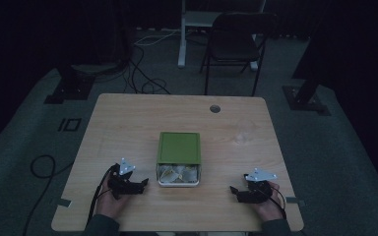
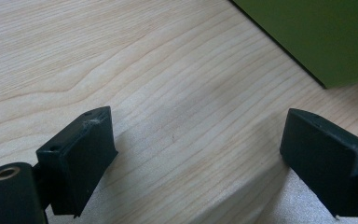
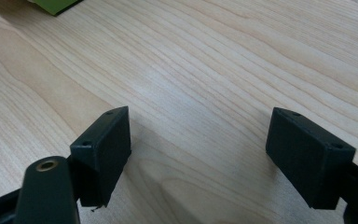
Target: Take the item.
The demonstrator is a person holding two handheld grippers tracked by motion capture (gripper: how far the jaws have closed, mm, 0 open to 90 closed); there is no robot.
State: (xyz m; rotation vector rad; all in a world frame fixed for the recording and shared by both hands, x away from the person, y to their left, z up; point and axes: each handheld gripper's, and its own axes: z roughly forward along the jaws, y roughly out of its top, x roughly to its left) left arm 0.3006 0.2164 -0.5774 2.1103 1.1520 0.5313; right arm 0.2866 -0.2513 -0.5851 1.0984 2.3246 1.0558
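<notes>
— Black jaws on the left gripper (image 1: 142,184) are standing spread wide, pinching nothing; in its own view they are framing bare wood, with the box's green lid (image 2: 317,37) filling the upper right corner.

— And the right gripper (image 1: 233,189)?

— Spread wide too, empty, sitting at the lower right of the high view with its tips pointing toward the centre. A sliver of green is peeking in at the upper left of its view.

— Where is the box?

— The green-lidded box (image 1: 178,157) is lying at the centre of the wooden table (image 1: 128,118), between the two grippers and apart from both. Its lid is sitting pushed back, so pale packets (image 1: 177,173) are showing at the near end.

— Progress?

— Barely started, I'd judge: nothing is being gripped, and all handling of the box is remaining.
</notes>
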